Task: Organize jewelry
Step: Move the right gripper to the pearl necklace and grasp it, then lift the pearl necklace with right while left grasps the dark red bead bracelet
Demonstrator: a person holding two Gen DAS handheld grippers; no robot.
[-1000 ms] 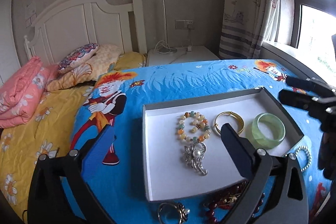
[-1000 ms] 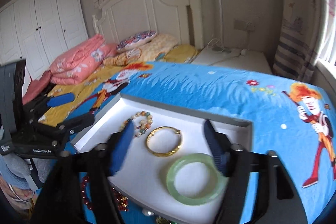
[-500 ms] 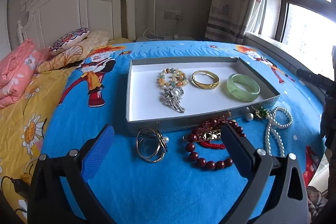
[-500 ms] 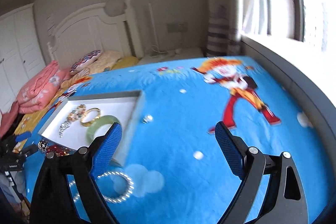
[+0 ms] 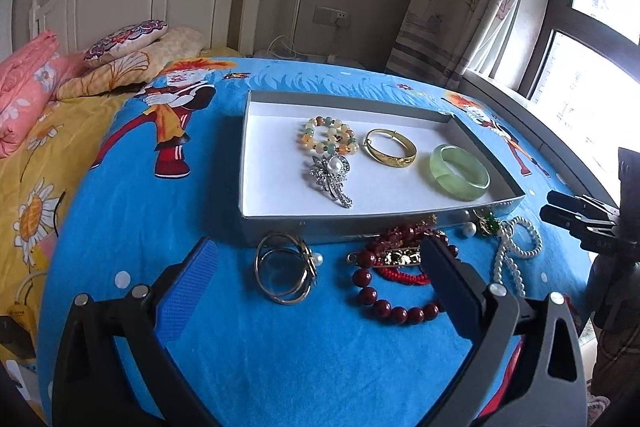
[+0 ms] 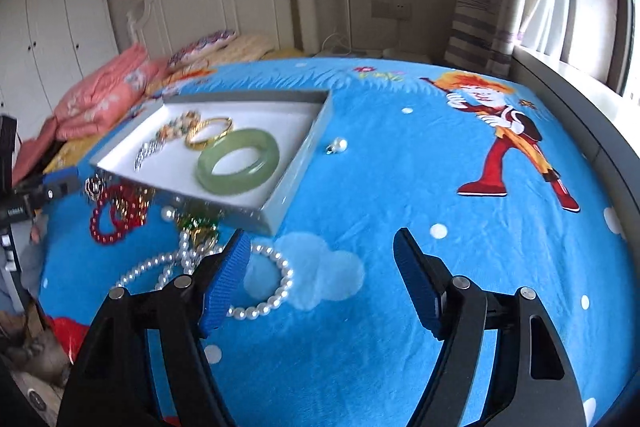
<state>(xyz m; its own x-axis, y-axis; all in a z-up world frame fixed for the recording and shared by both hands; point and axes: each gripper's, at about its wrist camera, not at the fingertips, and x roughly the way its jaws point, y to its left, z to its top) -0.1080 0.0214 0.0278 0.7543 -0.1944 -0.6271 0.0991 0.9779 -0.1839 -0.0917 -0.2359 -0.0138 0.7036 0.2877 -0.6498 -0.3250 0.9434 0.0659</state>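
already in the white tray (image 5: 276,171) on the blue bedspread (image 5: 168,211) lie a beaded bracelet (image 5: 327,141), a brooch (image 5: 332,179), a gold bangle (image 5: 390,148) and a green bangle (image 5: 460,171). outside it, just beside its near wall, lie gold rings (image 5: 285,269), a red bead bracelet (image 5: 394,287) and a pearl strand (image 6: 240,275). the left gripper (image 5: 320,267) hangs wide open over the rings and red beads, holding nothing. the right gripper (image 6: 320,263) is closing, nothing between its pads, its left finger (image 6: 224,283) over the pearls.
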